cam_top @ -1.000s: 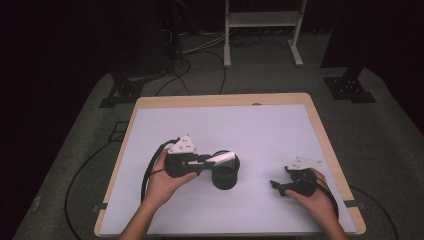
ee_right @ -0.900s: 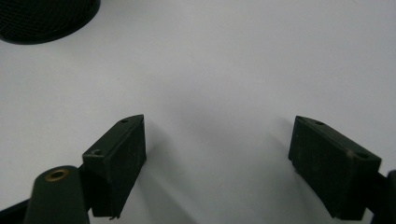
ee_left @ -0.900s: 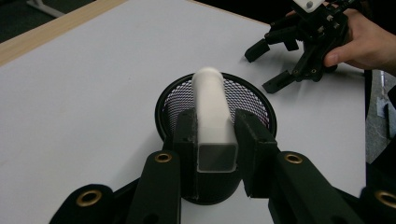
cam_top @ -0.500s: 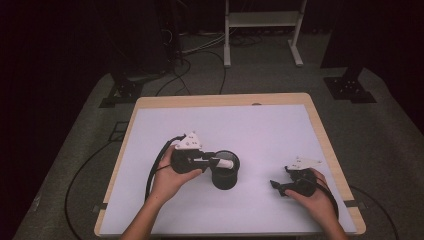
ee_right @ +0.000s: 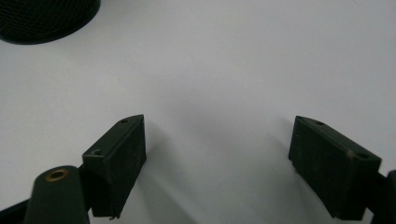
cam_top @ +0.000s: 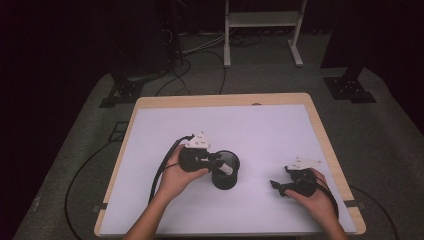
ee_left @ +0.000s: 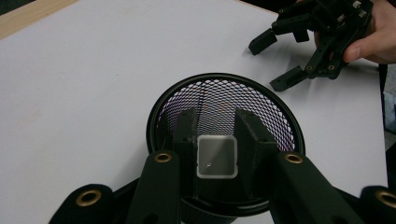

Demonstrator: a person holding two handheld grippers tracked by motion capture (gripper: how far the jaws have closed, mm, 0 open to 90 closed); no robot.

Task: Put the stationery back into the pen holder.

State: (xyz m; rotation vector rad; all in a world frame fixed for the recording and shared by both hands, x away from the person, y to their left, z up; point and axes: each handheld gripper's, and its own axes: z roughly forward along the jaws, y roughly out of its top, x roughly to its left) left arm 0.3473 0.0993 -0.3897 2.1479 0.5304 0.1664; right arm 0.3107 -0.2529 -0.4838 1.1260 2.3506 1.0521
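Left gripper view: left tongs [ee_left: 215,140] clamp a white block [ee_left: 215,157] over the mesh cup [ee_left: 224,100]; releasing comes next. Right tongs [cam_top: 282,187], at the cup's three o'clock, gape wide.

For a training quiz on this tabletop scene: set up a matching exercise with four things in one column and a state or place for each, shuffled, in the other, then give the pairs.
Things:
1. left gripper
2. right gripper
3. white block
4. mesh cup

States or places:
A. stands upright on the white table top
B. fingers spread apart, nothing between them
C. clamped between two black fingers over the cup's mouth
D. shut on a small square-ended piece

Pairs: 1-D, 2-B, 3-C, 4-A
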